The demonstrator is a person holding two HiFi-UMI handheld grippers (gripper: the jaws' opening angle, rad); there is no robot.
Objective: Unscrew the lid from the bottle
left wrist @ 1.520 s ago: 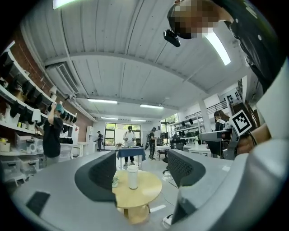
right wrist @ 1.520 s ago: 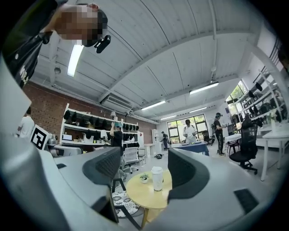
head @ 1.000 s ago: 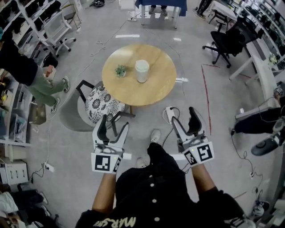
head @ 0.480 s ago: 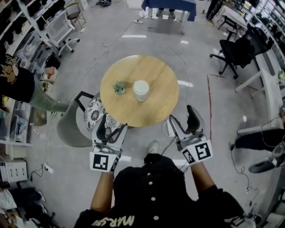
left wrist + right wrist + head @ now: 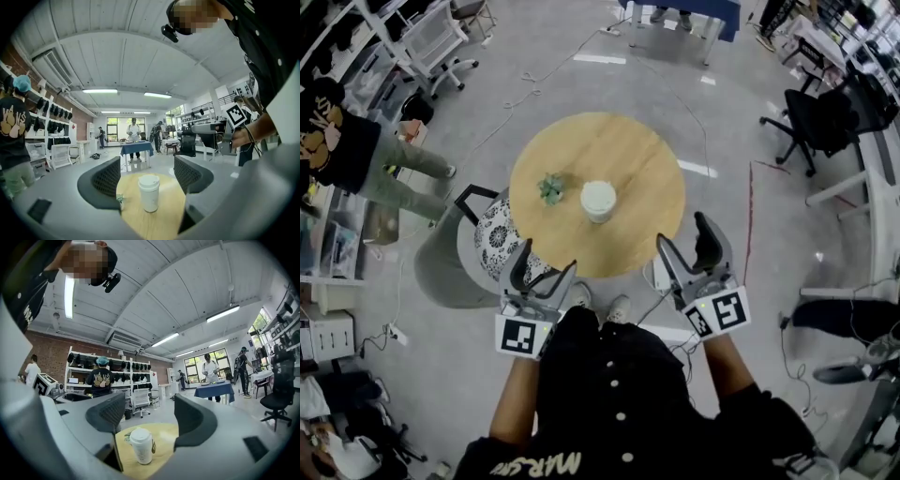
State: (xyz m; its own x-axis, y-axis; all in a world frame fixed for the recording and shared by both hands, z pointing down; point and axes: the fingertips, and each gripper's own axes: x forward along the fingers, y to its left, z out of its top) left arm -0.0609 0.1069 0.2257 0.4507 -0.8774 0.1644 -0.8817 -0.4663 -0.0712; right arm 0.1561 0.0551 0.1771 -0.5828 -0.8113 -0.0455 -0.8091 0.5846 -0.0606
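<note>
A white bottle with a white lid (image 5: 598,200) (image 5: 149,192) (image 5: 141,445) stands upright near the middle of the round wooden table (image 5: 642,164). My left gripper (image 5: 542,269) is held before the table's near left edge, open and empty. My right gripper (image 5: 688,242) is at the near right edge, its jaws also apart with nothing between them. In the left gripper view the bottle stands ahead between the jaws, still at a distance. In the right gripper view it stands ahead, a little left of centre.
A small green plant (image 5: 550,187) sits on the table left of the bottle. A chair with a patterned cushion (image 5: 502,236) stands at the table's left. A person (image 5: 356,155) stands at far left; a black office chair (image 5: 823,122) is at right. Cables cross the floor.
Both grippers and the person have come forward to the table; the table and bottle now lie closer below. The person at left has shifted position.
</note>
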